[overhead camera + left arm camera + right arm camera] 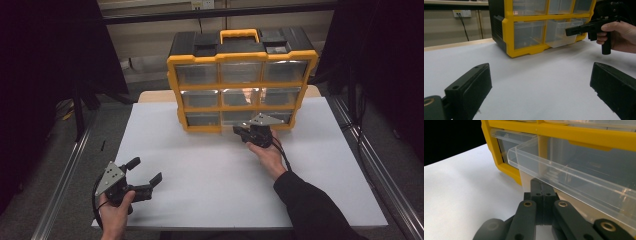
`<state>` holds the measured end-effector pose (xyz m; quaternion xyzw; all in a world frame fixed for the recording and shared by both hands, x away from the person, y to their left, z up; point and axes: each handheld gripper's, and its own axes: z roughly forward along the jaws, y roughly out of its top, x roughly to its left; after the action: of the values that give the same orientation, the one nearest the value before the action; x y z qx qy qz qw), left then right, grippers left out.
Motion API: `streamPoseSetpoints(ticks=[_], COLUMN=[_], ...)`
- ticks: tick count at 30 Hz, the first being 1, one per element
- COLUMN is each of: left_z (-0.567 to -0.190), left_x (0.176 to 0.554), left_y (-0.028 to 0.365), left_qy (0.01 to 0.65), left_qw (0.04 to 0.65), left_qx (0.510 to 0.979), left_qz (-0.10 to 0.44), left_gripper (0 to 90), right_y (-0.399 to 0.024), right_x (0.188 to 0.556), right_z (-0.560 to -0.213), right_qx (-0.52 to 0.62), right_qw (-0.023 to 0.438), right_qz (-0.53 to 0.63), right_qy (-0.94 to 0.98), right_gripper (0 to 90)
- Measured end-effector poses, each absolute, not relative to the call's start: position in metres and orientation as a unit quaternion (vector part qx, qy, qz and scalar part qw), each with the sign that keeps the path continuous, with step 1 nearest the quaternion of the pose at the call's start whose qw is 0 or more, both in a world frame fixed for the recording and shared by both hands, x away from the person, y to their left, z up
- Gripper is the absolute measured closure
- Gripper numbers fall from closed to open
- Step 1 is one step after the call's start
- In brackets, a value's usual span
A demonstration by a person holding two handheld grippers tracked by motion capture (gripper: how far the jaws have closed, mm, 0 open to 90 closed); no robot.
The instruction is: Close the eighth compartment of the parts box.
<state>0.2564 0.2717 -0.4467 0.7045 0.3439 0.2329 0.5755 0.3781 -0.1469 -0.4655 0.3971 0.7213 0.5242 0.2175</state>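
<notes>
Clear plastic drawer [574, 177], bottom middle of the yellow organizer [242, 85], juts out; right gripper [543, 192] closed against its front, left gripper [147, 175] wide

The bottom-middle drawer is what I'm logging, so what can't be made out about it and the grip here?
- Bottom-middle drawer, right gripper view: the picture's right edge cuts it off.
- Right gripper: jaws shut; whether they pinch the drawer's front is hidden under its rim.
- High view: the right gripper covers the drawer.
- Left gripper view: any drawer contents are blurred.
</notes>
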Motion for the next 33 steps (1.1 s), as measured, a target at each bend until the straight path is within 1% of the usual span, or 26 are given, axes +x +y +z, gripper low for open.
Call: streamPoseSetpoints(ticks=[22, 26, 29, 33], left_z=[-0.447, -0.447, -0.447, -0.447], left_x=[0.256, 0.256, 0.256, 0.256], left_y=[0.271, 0.270, 0.271, 0.272], left_qy=[0.345, 0.351, 0.345, 0.345], left_qw=[0.576, 0.580, 0.576, 0.577], left_qx=[0.705, 0.699, 0.705, 0.704], left_qz=[0.229, 0.229, 0.229, 0.229], left_gripper=[3.5, 3.5, 3.5, 3.5], right_y=[-0.145, -0.144, -0.143, -0.140], right_x=[0.385, 0.386, 0.388, 0.390], right_z=[-0.471, -0.471, -0.469, -0.468], right_qx=[0.408, 0.408, 0.412, 0.414], right_qw=[0.218, 0.219, 0.213, 0.216], right_qz=[0.532, 0.531, 0.533, 0.533], right_qy=[0.709, 0.710, 0.708, 0.706], right_gripper=[90.0, 90.0, 90.0, 90.0])
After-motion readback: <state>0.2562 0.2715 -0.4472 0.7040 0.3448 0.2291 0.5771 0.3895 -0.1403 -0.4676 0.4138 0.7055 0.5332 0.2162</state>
